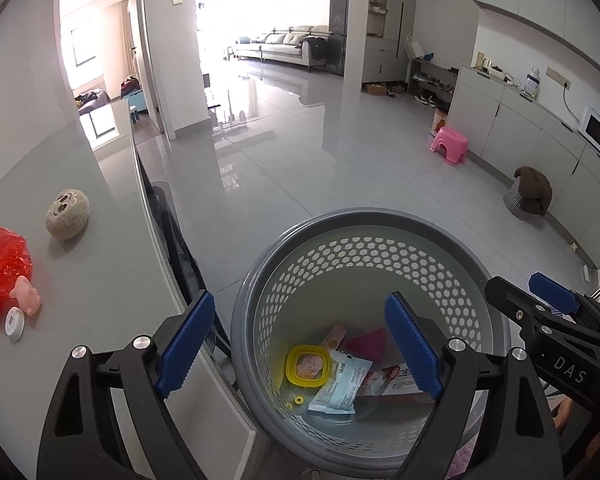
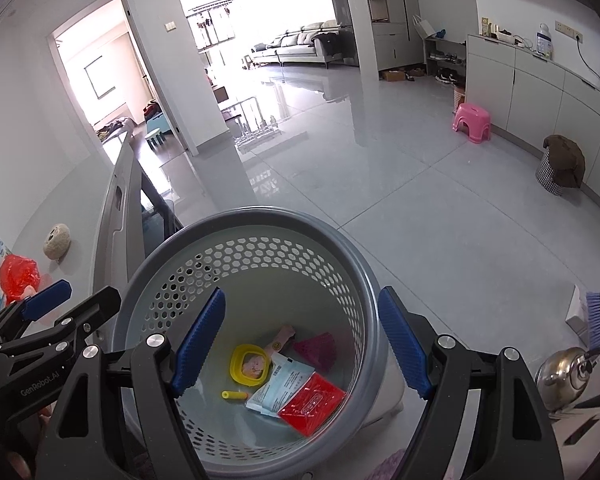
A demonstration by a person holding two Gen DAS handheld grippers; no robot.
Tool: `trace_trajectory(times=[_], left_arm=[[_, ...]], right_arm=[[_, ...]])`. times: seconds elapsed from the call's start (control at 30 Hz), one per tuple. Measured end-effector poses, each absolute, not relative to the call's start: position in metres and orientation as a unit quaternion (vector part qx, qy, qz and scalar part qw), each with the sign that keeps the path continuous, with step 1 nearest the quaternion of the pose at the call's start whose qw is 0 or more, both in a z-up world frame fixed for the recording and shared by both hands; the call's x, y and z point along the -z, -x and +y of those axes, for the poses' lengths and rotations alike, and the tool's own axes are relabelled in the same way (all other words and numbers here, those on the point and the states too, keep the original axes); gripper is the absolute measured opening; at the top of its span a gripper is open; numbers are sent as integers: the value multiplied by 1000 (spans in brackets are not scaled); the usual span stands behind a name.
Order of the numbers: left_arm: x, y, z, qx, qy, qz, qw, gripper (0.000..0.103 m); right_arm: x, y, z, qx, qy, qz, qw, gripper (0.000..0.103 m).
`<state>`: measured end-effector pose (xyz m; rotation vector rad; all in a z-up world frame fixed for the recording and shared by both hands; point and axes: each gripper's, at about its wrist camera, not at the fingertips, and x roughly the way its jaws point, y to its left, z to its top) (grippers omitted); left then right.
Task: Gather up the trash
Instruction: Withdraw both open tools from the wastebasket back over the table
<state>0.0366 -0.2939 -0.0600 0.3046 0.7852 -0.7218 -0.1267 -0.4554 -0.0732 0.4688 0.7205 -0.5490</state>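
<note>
A grey perforated trash basket (image 1: 260, 264) stands on the floor beside the table and also shows in the right wrist view (image 2: 352, 256). Inside lie a yellow lid (image 1: 306, 368), a pale blue packet (image 1: 338, 386), a pink piece (image 1: 366, 344) and a red wrapper (image 2: 314, 402). My left gripper (image 1: 300, 348) is open and empty above the basket. My right gripper (image 2: 302, 340) is open and empty above it too, to the right of the left one. On the table lie a red plastic bag (image 1: 0, 264), a pink toy (image 1: 26, 294) and a white cap (image 1: 14, 322).
A beige round plush (image 1: 67, 214) lies on the grey table (image 1: 112, 264) at left. A kettle (image 2: 564, 372) and a brush (image 2: 596, 316) sit at right. A pink stool (image 1: 450, 144) and a covered basket (image 1: 528, 194) stand on the tiled floor by the cabinets.
</note>
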Motion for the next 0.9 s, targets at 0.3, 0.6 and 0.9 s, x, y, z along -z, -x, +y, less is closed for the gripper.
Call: trace_trajectory(times=[0.3, 0.6, 0.9], left_arm=[[43, -28, -258, 321, -131, 356, 868, 89], [30, -29, -204, 278, -106, 343, 891, 94], [28, -45, -137, 200, -83, 339, 915, 95]], right_arm=[[61, 132, -427, 243, -216, 340, 882, 75], [46, 122, -389, 205, -196, 331, 900, 77], [42, 85, -346, 146, -167, 343, 913, 77]])
